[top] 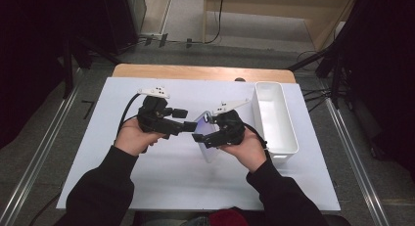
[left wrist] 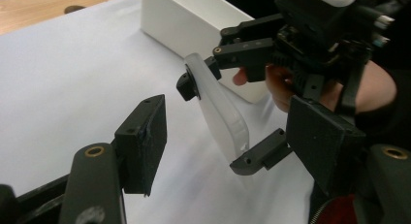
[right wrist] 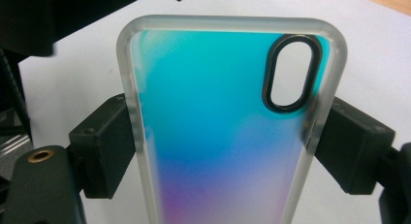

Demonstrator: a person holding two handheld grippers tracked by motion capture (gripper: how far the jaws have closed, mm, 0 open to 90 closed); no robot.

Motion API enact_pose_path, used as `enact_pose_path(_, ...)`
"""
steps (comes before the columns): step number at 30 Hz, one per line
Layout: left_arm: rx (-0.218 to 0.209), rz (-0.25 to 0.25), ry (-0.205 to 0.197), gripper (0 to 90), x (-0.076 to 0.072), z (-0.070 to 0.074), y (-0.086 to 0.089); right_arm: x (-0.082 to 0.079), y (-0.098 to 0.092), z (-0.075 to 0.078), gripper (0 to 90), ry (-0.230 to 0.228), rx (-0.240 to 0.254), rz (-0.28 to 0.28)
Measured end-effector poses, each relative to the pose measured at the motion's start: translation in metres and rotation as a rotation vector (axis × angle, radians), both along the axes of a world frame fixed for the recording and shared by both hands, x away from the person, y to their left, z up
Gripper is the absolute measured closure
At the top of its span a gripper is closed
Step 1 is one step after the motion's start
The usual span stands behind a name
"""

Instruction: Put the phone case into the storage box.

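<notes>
The right gripper (right wrist: pixel 223 151) clamps the phone case (right wrist: pixel 218 127) across its width, long axis upright, while the left gripper (left wrist: pixel 232 136) stands open and empty just beside it.

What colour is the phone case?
Teal fading to blue and pink; phone case shows best in right gripper view.

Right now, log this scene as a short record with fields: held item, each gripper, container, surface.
held item: phone case, translucent rim, teal-to-purple back, oval camera cutout
right gripper: shut on the phone case, pads pressing its two long edges
left gripper: open, nothing between its jaws, phone case just beyond them
container: white bin, on the table past the right hand, looks empty
surface: white sheet over a wooden table
</notes>
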State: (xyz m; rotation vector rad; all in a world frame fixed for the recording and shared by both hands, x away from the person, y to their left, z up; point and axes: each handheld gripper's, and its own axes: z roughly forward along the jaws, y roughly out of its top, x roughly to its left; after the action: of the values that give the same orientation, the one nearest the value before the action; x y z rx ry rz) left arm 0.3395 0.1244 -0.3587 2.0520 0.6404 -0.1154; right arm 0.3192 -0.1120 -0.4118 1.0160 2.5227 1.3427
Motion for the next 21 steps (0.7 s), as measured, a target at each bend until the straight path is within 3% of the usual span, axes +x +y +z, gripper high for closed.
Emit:
enact_pose_path(2,-0.018,-0.026,0.014,30.4,0.0,0.0,0.001,0.0,-0.002,0.001,14.8,0.016,0.002,0.018)
enact_pose_path(6,0.003,-0.087,-0.018,28.2,-0.003,-0.002,0.004,0.0,-0.004,0.001,14.7,0.018,0.002,0.044)
enact_pose_path(9,0.002,-0.117,-0.009,28.1,-0.004,-0.003,0.005,0.0,-0.005,0.001,14.7,0.017,0.004,0.047)
enact_pose_path(10,0.025,-0.135,-0.023,27.3,-0.006,-0.004,0.006,-0.001,-0.006,0.002,14.7,0.015,0.003,0.052)
enact_pose_path(13,0.038,-0.133,-0.048,26.5,-0.007,-0.006,0.009,-0.001,-0.006,0.002,14.8,0.011,0.002,0.059)
enact_pose_path(21,0.058,-0.12,-0.034,26.5,-0.009,-0.019,0.016,-0.001,-0.008,0.003,14.7,0.018,-0.006,0.066)
